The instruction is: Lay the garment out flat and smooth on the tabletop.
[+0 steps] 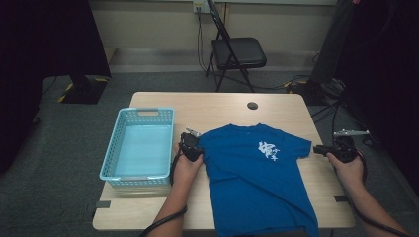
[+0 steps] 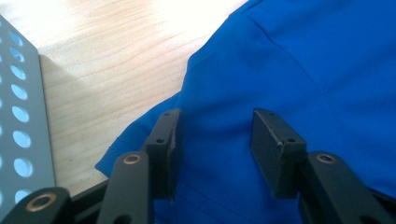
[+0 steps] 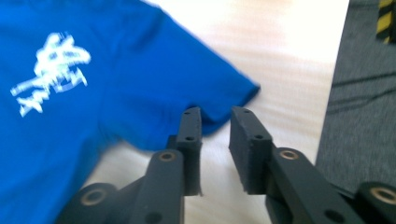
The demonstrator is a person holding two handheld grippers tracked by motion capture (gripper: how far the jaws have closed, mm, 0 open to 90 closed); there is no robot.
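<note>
A blue T-shirt (image 1: 257,173) lies flat, print side up, on a wooden table (image 1: 217,106); a light-blue basket (image 1: 140,145) stands beyond the outer side of the left gripper (image 1: 190,143). The work in hand appears to be spreading or folding the shirt by its sleeves.

Left gripper: jaws parted, straddling the cloth of the shirt's left sleeve (image 2: 233,116). In the left gripper view the pads (image 2: 175,140) stand apart with fabric lying between and beneath them, not pinched. The left hand (image 1: 187,165) rests over the shirt's edge, forearm rising from the near table edge.

Right gripper (image 1: 330,149): jaws slightly apart, nothing between them. In the right gripper view the hem of the right sleeve (image 3: 219,100) lies just ahead of the fingertips (image 3: 191,126), to the inner jaw's side. The right hand (image 1: 348,165) holds the tool level, aimed inward at the sleeve.

To do the step well, each gripper should probably take a single clean layer at the sleeve hem, close fully before lifting, and move symmetrically so the cloth does not bunch.
</note>
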